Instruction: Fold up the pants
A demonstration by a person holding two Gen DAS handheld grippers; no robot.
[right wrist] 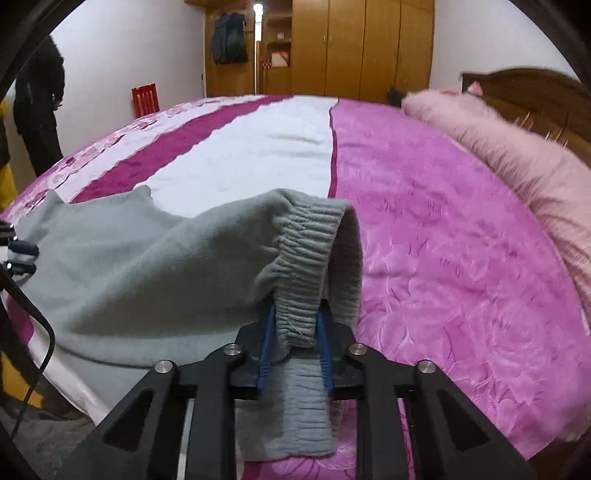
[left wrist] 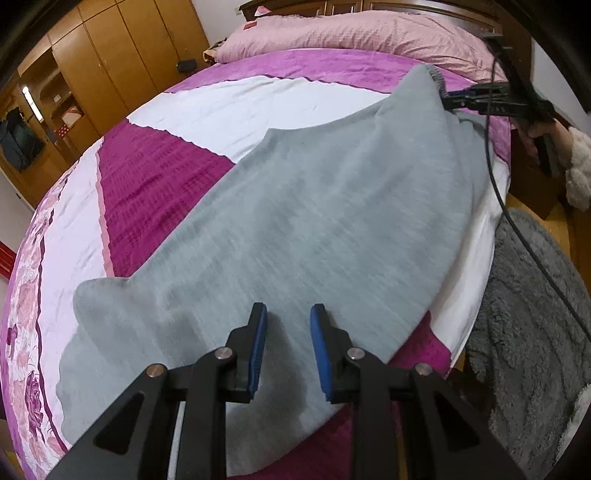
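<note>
Grey sweatpants (left wrist: 295,221) lie stretched across the bed. My left gripper (left wrist: 288,325) is open, its blue pads just above the near part of the pants, holding nothing. My right gripper (left wrist: 448,99) shows at the far right in the left wrist view, lifting the far end of the pants. In the right wrist view my right gripper (right wrist: 295,325) is shut on the ribbed elastic waistband (right wrist: 306,251), raised off the bed. The pants (right wrist: 129,266) trail away to the left, where my left gripper (right wrist: 20,254) shows at the edge.
The bed has a magenta, white and floral cover (left wrist: 166,173) and pink pillows (left wrist: 351,33) by a wooden headboard (right wrist: 535,96). A wooden wardrobe (right wrist: 351,44) stands behind. A grey shaggy rug (left wrist: 528,314) lies on the floor. A black cable (left wrist: 495,177) hangs from my right gripper. A person in black (right wrist: 37,110) stands at left.
</note>
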